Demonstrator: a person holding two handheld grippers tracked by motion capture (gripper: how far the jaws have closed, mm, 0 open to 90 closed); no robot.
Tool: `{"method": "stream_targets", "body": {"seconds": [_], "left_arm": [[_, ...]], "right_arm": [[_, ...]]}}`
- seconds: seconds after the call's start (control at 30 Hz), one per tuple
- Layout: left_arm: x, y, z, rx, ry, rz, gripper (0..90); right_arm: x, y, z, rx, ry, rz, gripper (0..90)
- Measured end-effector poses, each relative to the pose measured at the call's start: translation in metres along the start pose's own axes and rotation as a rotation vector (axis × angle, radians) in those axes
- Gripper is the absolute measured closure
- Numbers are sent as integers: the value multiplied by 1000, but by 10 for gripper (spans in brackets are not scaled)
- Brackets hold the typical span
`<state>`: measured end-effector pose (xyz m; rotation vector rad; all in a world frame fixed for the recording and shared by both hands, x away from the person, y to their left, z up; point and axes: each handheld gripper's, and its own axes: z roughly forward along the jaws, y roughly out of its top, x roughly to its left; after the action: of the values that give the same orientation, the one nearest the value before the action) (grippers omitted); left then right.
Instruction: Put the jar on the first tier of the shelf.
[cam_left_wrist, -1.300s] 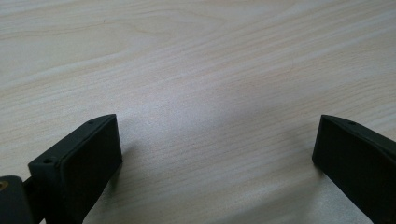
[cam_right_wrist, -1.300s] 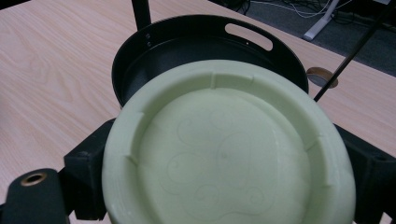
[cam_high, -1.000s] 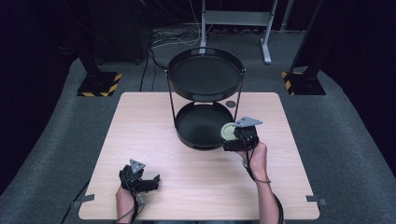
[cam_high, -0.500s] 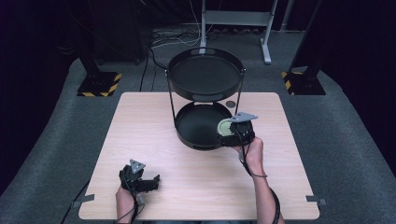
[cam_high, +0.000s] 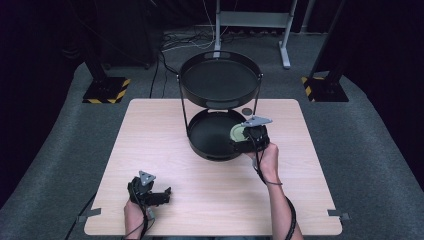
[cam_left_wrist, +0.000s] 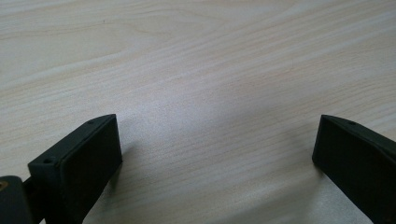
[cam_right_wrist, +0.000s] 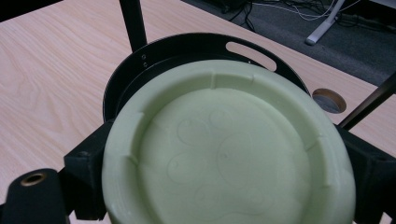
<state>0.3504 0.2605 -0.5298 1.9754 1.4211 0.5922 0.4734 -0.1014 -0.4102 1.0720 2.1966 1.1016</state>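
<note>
While the left gripper (cam_high: 162, 192) rests spread wide and empty at the table's (cam_high: 150, 140) seven o'clock, the right gripper (cam_high: 239, 137) clasps a pale green plate (cam_right_wrist: 229, 154), face up, over the lower tray's (cam_high: 210, 137) three o'clock rim.

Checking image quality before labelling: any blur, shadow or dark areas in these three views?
High view: table evenly lit, surroundings nearly black, black two-tier tray stand shows little detail. Left gripper view: wood grain soft, slightly blurred; faint shadows beside the open jaws of the left gripper. Right gripper view: pale green plate sharp, no glare, held in the right gripper; floor cables beyond are soft.
</note>
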Motion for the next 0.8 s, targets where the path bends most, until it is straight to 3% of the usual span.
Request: {"method": "stream_targets", "body": {"seconds": [0.8], "left_arm": [[0, 0, 0, 0, 0, 0, 9]], "right_arm": [[3, 15, 16, 6, 11, 0, 110]]}}
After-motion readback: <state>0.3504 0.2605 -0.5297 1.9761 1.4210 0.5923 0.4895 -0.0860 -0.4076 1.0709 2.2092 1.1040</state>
